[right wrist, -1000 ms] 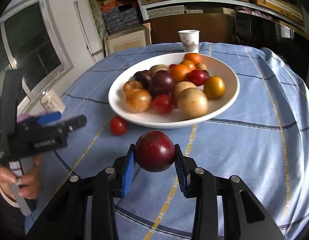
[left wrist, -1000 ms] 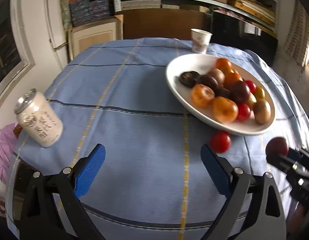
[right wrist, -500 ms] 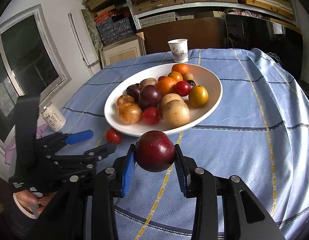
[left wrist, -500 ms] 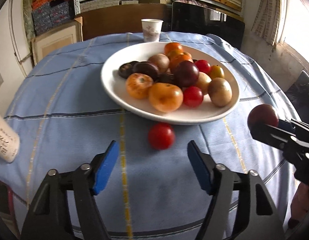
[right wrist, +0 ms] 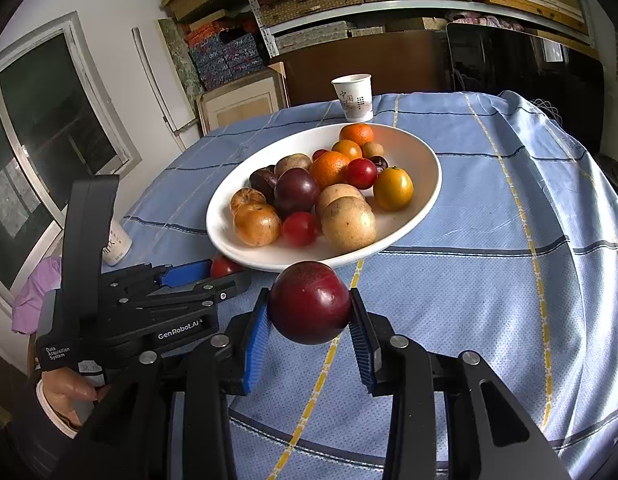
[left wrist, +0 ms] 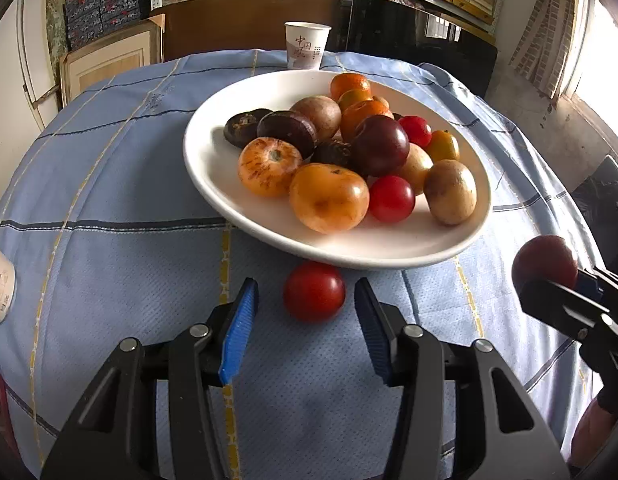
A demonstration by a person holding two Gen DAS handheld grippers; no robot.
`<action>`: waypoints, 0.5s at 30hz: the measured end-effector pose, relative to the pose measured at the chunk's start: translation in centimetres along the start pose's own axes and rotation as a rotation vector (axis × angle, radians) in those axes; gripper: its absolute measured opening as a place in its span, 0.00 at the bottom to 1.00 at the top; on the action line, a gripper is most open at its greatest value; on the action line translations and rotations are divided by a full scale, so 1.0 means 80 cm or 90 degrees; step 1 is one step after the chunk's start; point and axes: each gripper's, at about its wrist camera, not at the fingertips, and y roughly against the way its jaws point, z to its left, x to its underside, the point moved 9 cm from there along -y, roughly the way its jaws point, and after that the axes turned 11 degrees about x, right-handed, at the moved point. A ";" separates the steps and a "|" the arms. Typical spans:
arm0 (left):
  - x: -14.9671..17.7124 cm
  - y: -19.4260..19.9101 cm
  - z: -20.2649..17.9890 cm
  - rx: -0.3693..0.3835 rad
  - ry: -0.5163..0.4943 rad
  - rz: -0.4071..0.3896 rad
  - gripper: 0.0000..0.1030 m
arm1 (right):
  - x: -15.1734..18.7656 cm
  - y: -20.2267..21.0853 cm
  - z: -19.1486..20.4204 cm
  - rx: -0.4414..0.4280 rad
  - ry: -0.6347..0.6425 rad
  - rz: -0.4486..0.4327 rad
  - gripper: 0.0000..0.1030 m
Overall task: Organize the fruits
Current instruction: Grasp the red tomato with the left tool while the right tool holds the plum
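Red cherry tomato [left wrist: 314, 292] sitting on tablecloth [left wrist: 109, 184] btwn left gripper [left wrist: 305, 324] pads, just short of white plate [left wrist: 213, 184] rim. Jaws closing in, not touching skin yet afaict. Looking light, smooth, prob slippery + squishy, so I'm guessing gentle pinch across widest part works best. Right gripper [right wrist: 309, 332] clamping dark red plum [right wrist: 309, 302] at its sides, firmer fruit imo, hanging above cloth near plate.

Bright window daylight, sharp, perhaps overexposed, fisheye-warped
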 end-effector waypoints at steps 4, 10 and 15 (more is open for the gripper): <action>0.001 -0.003 -0.006 0.003 -0.007 0.005 0.38 | 0.000 -0.001 0.000 0.001 -0.002 0.002 0.37; 0.002 -0.004 -0.010 -0.006 -0.015 0.007 0.35 | 0.001 -0.002 -0.002 0.003 -0.004 0.003 0.37; 0.003 -0.002 -0.007 -0.012 -0.009 0.006 0.29 | 0.002 -0.004 -0.004 0.005 -0.004 0.005 0.37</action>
